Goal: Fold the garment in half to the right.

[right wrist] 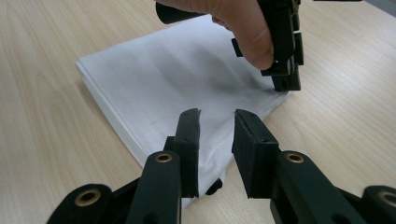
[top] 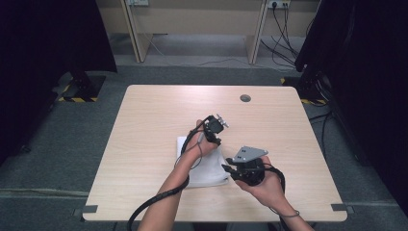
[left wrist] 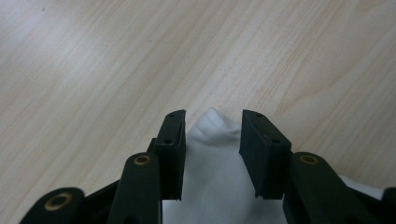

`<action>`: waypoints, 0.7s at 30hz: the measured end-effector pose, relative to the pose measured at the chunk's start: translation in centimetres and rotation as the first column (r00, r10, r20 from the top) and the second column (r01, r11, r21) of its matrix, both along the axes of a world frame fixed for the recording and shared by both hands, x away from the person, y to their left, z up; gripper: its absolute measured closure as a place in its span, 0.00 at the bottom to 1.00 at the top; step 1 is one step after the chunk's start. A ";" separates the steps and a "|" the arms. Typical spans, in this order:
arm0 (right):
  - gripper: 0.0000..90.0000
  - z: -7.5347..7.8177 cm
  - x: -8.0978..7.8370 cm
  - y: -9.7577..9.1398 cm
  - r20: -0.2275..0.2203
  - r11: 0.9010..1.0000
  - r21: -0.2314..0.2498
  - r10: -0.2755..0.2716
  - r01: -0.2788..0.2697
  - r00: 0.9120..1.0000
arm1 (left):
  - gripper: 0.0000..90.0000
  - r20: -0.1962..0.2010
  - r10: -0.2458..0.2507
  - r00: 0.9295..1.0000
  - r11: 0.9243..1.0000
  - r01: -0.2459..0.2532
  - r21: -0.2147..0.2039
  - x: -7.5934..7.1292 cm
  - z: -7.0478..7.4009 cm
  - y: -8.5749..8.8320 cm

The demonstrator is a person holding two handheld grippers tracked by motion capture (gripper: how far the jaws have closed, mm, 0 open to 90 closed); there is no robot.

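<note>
White folded cloth lies flat on the wooden table, near its front edge. Left gripper stands at the cloth's far corner, jaws parted, the corner between them, unpinched. Right gripper hovers over the near corner, jaws parted, grasping nothing.

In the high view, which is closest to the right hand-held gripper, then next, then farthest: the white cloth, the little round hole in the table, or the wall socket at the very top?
From the right hand-held gripper:
1. White cloth: right beside its jaws, on the table's near half.
2. Round hole: farther up, near the table's far edge.
3. Wall socket: on the wall behind the table, top right.
</note>
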State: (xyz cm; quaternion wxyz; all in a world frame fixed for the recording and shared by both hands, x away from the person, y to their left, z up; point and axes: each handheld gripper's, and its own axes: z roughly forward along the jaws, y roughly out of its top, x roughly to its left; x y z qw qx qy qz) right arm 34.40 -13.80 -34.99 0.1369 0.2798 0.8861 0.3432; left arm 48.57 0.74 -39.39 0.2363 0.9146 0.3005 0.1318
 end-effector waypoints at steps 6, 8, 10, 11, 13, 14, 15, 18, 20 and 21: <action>0.80 -3.7 0.8 0.9 -0.087 0.997 -0.072 0.007 -0.014 0.996 | 0.66 0.021 -0.007 1.000 1.000 0.007 -0.015 -0.3 0.7 0.6; 0.80 -4.5 0.9 0.5 -0.120 0.999 -0.041 -0.006 0.001 0.993 | 0.65 0.032 0.003 0.999 1.000 -0.002 -0.024 -0.3 1.3 1.4; 0.80 -4.5 1.0 0.4 -0.122 0.999 -0.040 -0.006 0.001 0.993 | 0.65 0.041 0.015 0.999 1.000 -0.014 -0.026 -0.3 1.8 2.5; 0.80 -4.4 1.0 0.4 -0.126 0.999 -0.041 -0.008 0.003 0.992 | 0.65 0.043 0.024 0.999 0.999 -0.023 -0.030 -0.3 2.1 3.0; 0.80 -4.4 1.1 0.5 -0.128 0.999 -0.047 -0.002 -0.004 0.992 | 0.64 0.047 0.040 0.998 0.998 -0.038 -0.041 -0.4 2.4 4.0; 0.80 -4.4 1.1 0.6 -0.127 0.999 -0.047 -0.001 -0.005 0.992 | 0.64 0.047 0.042 0.998 0.998 -0.040 -0.038 -0.6 2.5 4.5; 0.80 -4.4 1.1 0.7 -0.126 0.999 -0.048 -0.001 -0.005 0.992 | 0.64 0.046 0.042 0.998 0.999 -0.041 -0.032 -0.7 2.5 4.9; 0.79 -4.5 1.0 0.7 -0.129 0.999 -0.044 -0.005 0.000 0.992 | 0.64 0.037 0.052 0.998 0.999 -0.051 -0.013 -1.0 2.2 5.9; 0.79 -4.6 1.1 0.6 -0.127 0.999 -0.039 -0.005 0.000 0.992 | 0.64 0.031 0.070 0.997 0.998 -0.069 -0.011 -1.0 1.7 6.4; 0.79 -4.6 1.1 0.6 -0.129 0.999 -0.037 -0.006 0.001 0.992 | 0.65 0.026 0.077 0.997 0.997 -0.077 -0.010 -1.0 1.4 6.5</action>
